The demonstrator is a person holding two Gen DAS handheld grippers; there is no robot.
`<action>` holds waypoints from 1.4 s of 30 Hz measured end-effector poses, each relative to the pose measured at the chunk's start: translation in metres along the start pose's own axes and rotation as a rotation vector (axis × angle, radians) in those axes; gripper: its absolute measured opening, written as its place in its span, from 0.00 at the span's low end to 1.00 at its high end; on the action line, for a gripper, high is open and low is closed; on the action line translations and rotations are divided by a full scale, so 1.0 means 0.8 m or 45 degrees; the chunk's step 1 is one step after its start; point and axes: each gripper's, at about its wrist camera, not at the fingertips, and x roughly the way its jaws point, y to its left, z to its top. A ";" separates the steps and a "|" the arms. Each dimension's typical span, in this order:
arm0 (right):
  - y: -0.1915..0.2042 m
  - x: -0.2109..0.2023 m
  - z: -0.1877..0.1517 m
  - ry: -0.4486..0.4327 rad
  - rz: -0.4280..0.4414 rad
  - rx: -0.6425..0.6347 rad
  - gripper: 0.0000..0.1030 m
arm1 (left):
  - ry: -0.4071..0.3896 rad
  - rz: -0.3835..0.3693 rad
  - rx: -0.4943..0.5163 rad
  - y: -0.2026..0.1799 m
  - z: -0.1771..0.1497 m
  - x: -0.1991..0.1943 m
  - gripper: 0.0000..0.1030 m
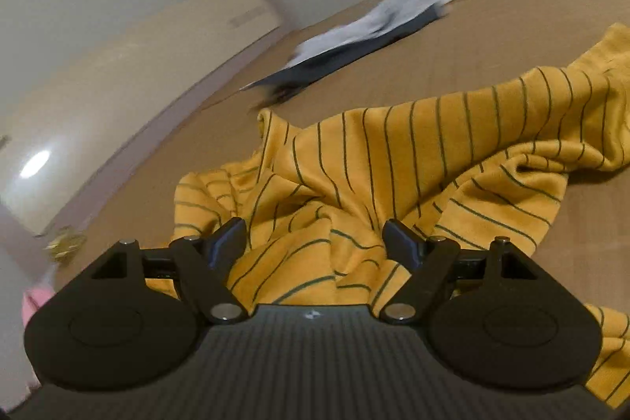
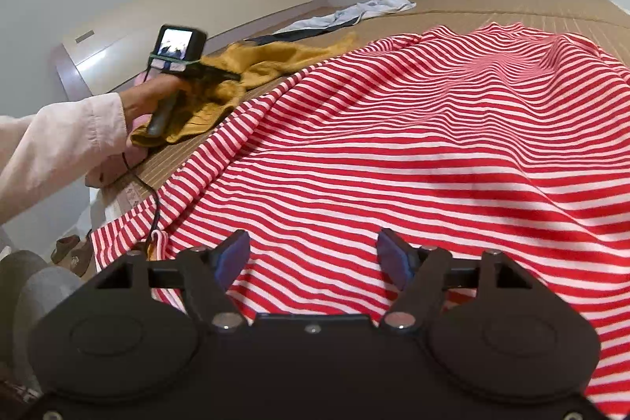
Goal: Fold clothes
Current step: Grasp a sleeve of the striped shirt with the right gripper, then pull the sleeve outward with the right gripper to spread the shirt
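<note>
Your left gripper (image 1: 315,243): fingers spread wide, empty, just over the crumpled yellow shirt (image 1: 393,164).
Your right gripper (image 2: 313,254): fingers wide apart, holding nothing, above the red striped shirt (image 2: 413,152).
Yellow shirt: bunched near the bed's (image 2: 512,6) left edge, beside the red one.
Red striped shirt: spread across the bed, one edge hanging over the side.
Farther off: white and dark clothes (image 2: 354,12) by the headboard (image 2: 197,2).
</note>
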 end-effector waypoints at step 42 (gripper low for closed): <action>-0.183 -0.176 0.062 -0.035 -0.856 0.018 0.07 | 0.007 -1.025 -0.077 -0.252 -0.060 -0.379 0.91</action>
